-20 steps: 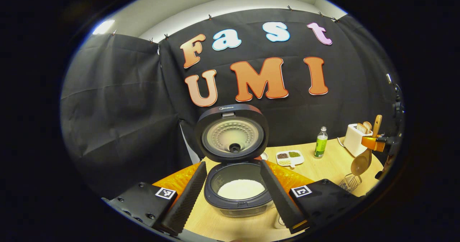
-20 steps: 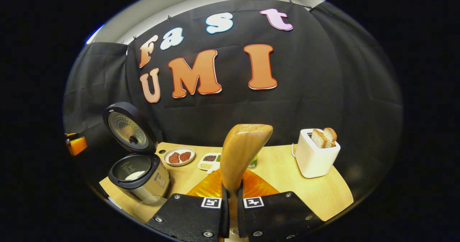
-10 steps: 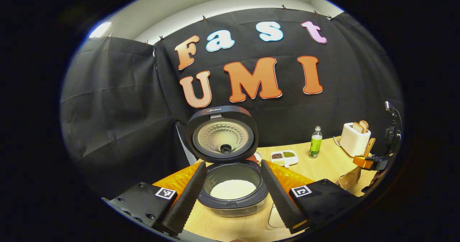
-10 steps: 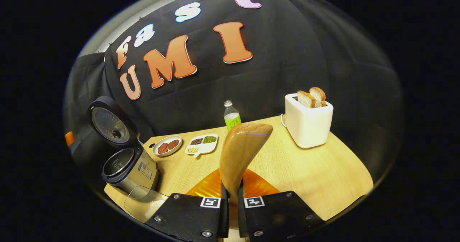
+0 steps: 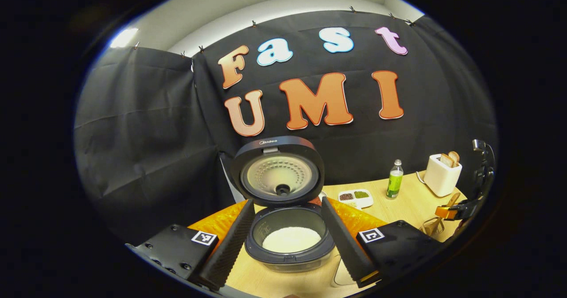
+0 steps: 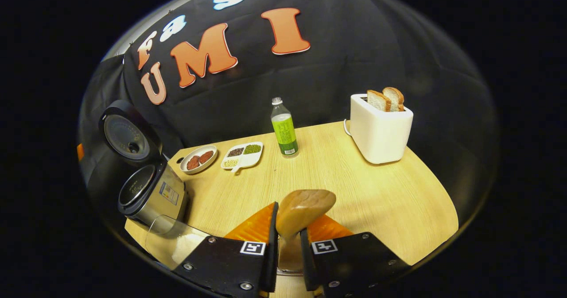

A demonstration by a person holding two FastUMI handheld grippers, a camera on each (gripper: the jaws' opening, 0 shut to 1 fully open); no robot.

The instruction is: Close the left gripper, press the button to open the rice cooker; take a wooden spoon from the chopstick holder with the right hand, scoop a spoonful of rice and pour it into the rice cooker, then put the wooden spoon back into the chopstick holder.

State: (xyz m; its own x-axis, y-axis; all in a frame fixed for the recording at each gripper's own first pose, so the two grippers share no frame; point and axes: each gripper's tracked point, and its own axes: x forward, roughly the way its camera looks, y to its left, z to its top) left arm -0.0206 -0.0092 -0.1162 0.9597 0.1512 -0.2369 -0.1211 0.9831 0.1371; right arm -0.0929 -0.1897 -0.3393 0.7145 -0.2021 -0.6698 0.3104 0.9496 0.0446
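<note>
one rice cooker [image 5: 288, 240], one bottle [image 6: 284, 129], one toaster [image 6: 380, 129] (two bread slices [image 6: 384, 99]), two dishes [image 6: 198, 158].

wooden spoon [image 6: 304, 209] bowl hidden, chopstick holder [image 5: 432, 226] tiny

The left gripper [image 5: 288, 245] has 2 long ridged fingers [image 5: 228, 245] on black plates, each bearing a square black-and-white marker and small screws. The right gripper [image 6: 288, 251] has matching black screwed plates with 2 square markers.
</note>
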